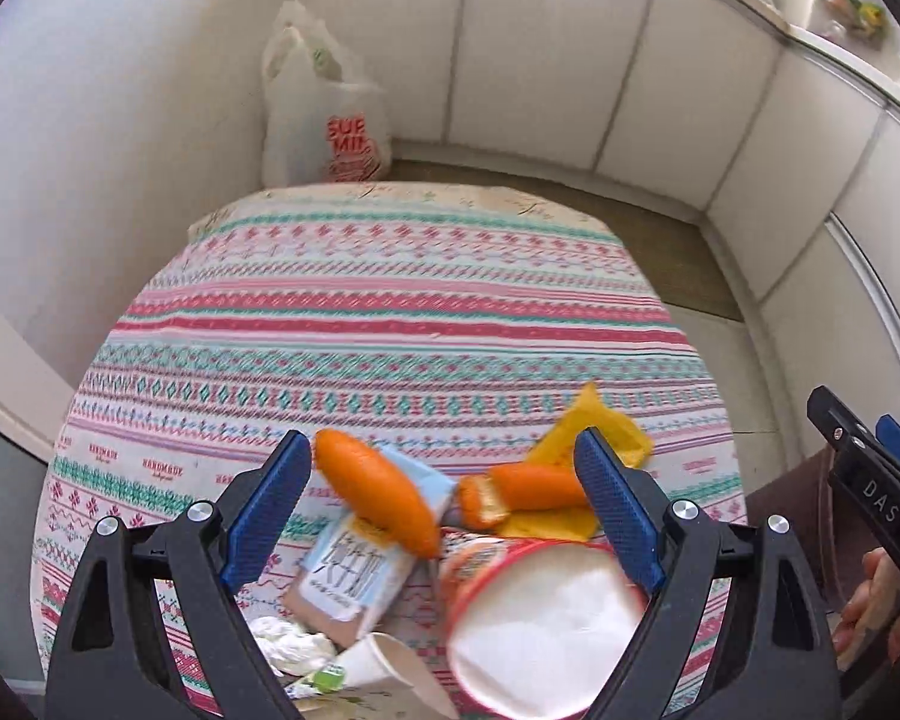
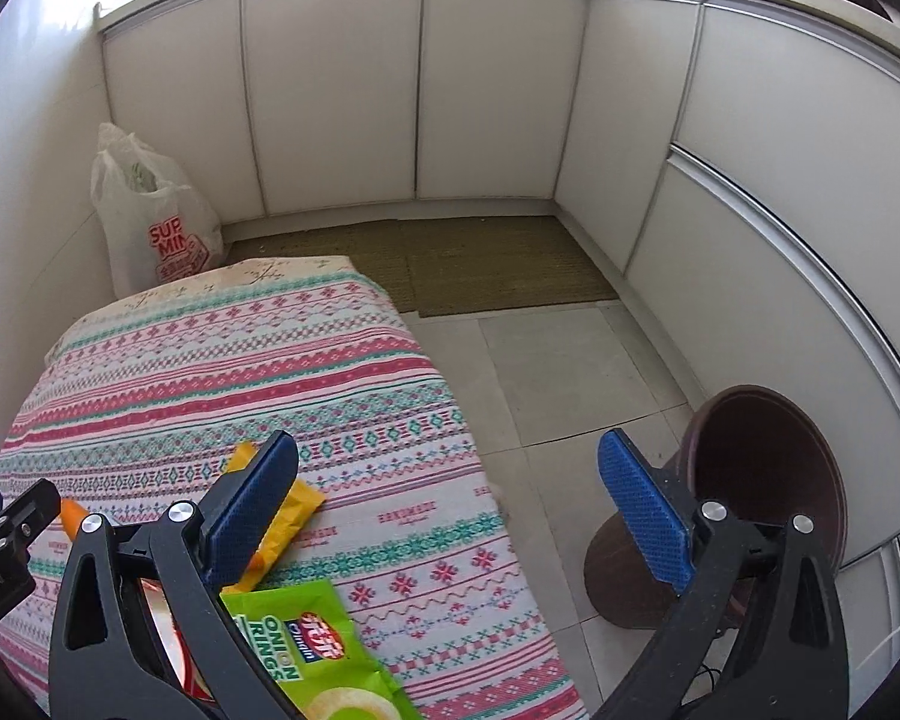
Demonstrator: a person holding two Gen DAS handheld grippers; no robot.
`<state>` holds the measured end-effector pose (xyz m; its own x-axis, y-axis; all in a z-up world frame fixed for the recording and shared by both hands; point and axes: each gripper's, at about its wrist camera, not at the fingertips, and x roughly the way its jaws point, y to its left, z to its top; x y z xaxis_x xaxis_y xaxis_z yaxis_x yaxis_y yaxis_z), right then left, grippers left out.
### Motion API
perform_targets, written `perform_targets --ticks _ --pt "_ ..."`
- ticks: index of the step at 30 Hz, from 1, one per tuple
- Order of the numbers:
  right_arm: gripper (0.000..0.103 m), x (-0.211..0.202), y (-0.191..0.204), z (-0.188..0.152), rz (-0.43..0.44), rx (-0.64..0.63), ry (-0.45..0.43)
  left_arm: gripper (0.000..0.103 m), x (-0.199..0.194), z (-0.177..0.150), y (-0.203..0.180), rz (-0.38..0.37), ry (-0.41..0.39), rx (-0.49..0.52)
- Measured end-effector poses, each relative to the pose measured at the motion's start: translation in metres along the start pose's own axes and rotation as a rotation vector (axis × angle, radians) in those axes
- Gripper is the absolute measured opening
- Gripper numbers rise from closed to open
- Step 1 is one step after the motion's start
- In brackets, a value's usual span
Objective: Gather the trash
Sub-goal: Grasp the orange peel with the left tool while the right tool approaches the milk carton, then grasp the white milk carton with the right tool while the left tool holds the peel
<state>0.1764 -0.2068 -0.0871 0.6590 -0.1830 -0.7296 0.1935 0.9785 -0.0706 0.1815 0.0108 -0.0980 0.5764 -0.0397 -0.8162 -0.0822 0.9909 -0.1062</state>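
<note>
The left hand-held gripper (image 1: 444, 504) is held wide open with nothing between its blue pads, poised over a heap of trash at the near edge of the patterned surface (image 1: 390, 312). Directly below it lie orange peel pieces (image 1: 378, 495), a printed paper carton (image 1: 354, 579), a red-rimmed paper cup (image 1: 534, 618) on its side, a smaller white paper cup (image 1: 390, 660), crumpled tissue (image 1: 291, 648) and a yellow wrapper (image 1: 600, 426).

The right hand-held gripper (image 2: 450, 510) is likewise fully open and empty, straddling the surface's edge.

The pieces overlap, so a closing grip could catch only one loosely; the curved peel is judged likely to slip or be pushed aside, and the tipped cup could roll off the near edge if nudged.

Only the right wrist view shows the green onion rings bag (image 2: 306, 648) and the brown round bin (image 2: 762, 498) on the floor tiles beside the surface; only the left wrist view shows the cups, carton and tissue. A white plastic shopping bag (image 1: 324, 102) against the wall appears in both.
</note>
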Motion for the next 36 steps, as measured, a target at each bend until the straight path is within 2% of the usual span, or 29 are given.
perform_targets --ticks 7,15,18,19,20,21,24,26,28,32,36 --pt "0.096 0.024 0.041 -0.002 0.052 -0.077 0.073 0.087 0.043 -0.009 0.043 -0.047 0.131 -0.144" --pt "0.096 0.044 0.054 0.0 0.067 -0.091 0.119 0.085 0.074 -0.01 0.051 -0.108 0.22 -0.202" --pt "0.096 0.053 0.051 0.0 0.068 -0.076 0.15 0.067 0.087 -0.012 0.053 -0.119 0.259 -0.204" --pt "0.096 0.056 0.05 -0.001 0.071 -0.071 0.161 0.054 0.09 -0.013 0.053 -0.126 0.271 -0.204" --pt "0.096 0.06 0.049 -0.001 0.075 -0.064 0.174 0.046 0.094 -0.014 0.053 -0.137 0.284 -0.201" --pt "0.096 0.062 0.048 -0.001 0.081 -0.054 0.186 0.045 0.095 -0.014 0.053 -0.145 0.288 -0.195" --pt "0.096 0.072 0.045 -0.002 0.112 -0.023 0.225 0.039 0.092 -0.013 0.048 -0.143 0.27 -0.14" --pt "0.096 0.077 0.045 -0.004 0.129 -0.008 0.249 0.03 0.088 -0.012 0.047 -0.154 0.259 -0.118" --pt "0.096 0.078 0.047 -0.004 0.143 -0.003 0.263 0.025 0.082 -0.009 0.048 -0.176 0.246 -0.112" --pt "0.096 0.071 0.06 -0.001 0.228 -0.009 0.266 0.024 0.058 0.0 0.049 -0.192 0.184 -0.093" --pt "0.096 0.06 0.082 0.002 0.34 -0.008 0.292 0.024 0.028 0.01 0.061 -0.156 0.099 -0.092"
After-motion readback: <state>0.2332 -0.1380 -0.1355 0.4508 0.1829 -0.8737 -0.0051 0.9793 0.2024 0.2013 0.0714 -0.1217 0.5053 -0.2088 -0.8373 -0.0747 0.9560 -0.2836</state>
